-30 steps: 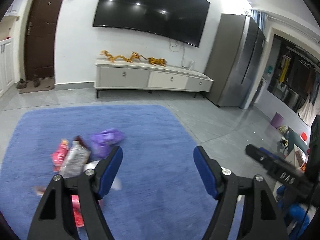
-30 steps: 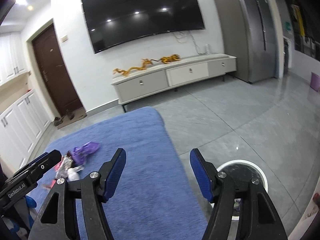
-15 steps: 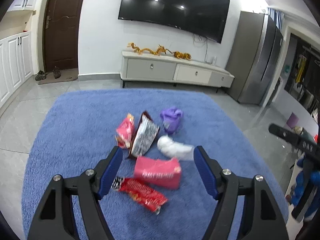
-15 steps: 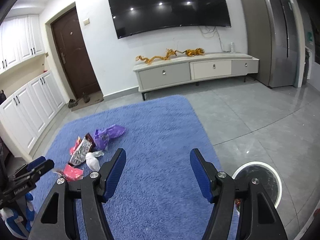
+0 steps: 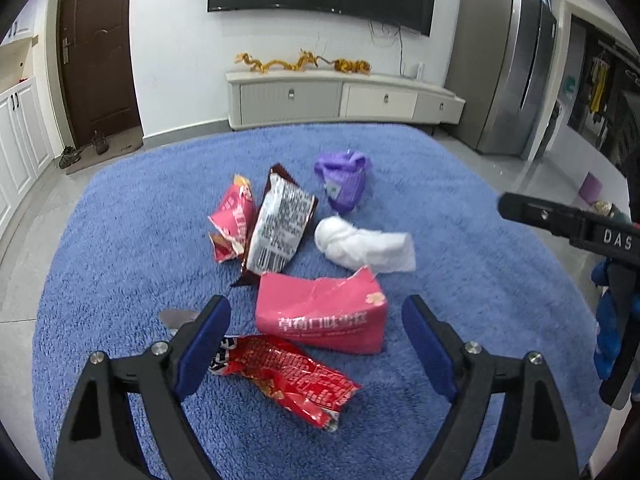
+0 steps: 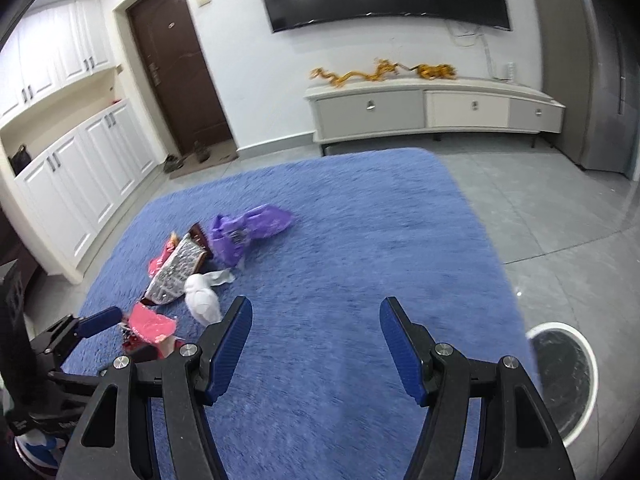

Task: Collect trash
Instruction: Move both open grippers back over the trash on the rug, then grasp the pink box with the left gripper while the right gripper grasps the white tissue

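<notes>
From the left wrist view, the left tongs [image 5: 316,344] tilt down over the fuzzy blue rug [image 5: 480,248], their blue-padded jaws wide apart and holding nothing. Between the jaws lie a pink torn paper carton [image 5: 320,316] and, nearer the camera, a crinkled red foil wrapper [image 5: 288,376] whose end sits just beside the left jaw. Farther toward the rug's middle are a silver-and-brown snack bag [image 5: 278,226], a small pink-and-orange snack packet [image 5: 232,220] touching its left side, a crumpled white tissue wad [image 5: 360,244] and a crumpled purple plastic bag [image 5: 344,180]. The black arm of the right tongs [image 5: 580,226] reaches in from the right edge.

From the right wrist view, the right tongs [image 6: 316,344] hang level over the rug's near right part, jaws wide apart, gripping nothing and touching nothing. A round white-rimmed trash bin [image 6: 568,376] stands on the grey tile floor [image 6: 560,220] just off the rug's right edge; its dark inside is too dim to tell the contents. The litter sits in a cluster toward the rug's left side, with the left tongs beside the pink carton.
</notes>
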Available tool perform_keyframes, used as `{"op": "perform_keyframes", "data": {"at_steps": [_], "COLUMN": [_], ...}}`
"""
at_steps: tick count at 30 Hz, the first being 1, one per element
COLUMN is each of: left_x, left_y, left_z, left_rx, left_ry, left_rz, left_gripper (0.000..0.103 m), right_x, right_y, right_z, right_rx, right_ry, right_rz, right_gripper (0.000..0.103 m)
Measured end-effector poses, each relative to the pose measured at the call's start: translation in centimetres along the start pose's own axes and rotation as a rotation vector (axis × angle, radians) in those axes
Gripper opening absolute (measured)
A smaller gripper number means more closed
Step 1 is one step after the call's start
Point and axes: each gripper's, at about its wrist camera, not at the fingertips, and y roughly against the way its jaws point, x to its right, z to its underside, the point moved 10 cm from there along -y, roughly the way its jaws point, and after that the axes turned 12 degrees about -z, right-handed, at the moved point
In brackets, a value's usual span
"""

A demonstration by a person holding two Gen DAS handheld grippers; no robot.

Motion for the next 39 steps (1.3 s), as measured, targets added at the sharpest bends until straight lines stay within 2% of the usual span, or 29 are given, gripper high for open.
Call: {"op": "perform_keyframes", "data": {"at_steps": [10,13,17,19,24,31,39], "left_x": [0.1,0.2,0.3,0.6,0.8,-0.4,-1.6], "left_y": [-2.3,-2.5,-2.5,-2.5,-2.2,-0.7,2.8], "left_z": [0.6,0.9,1.4,1.3,1.3,1.3,0.1], "left_rx": [-0.060,-0.072,-0.083,-0.082,-0.072,-0.045,0.026], "left_ry": [0.004,0.011,0.016,0.007,0.008,0.053,0.078], "left_rz": [0.042,0.060,0.096,0.100,0.110,0.128,0.127], "left_gripper": [0.087,0.083,0.070,0.066,0.066,0.066,0.066], "right_x": [-4.6,-5.5,-6.0,-6.0,-6.2,-6.6,-7.2], "right_y": [-5.7,-6.9,-8.2,-8.7,-8.5,-6.3,-2.8], "right_z": [0.3,0.7,1.3,1.6,2.0,1.9,1.1], "right_rx": [-0.113,-0.140,-0.172,-0.186,-0.190,-0.151,-0.079], "right_ry": [0.089,0.104,0.097,0.083,0.089,0.114,0.122], "right_rz": [-0.143,-0.173,-0.220,-0.244,-0.268,-0.271,-0.266], "right_gripper": [0.063,0.056,0.044,0.037,0.010,0.007,0.006]}}
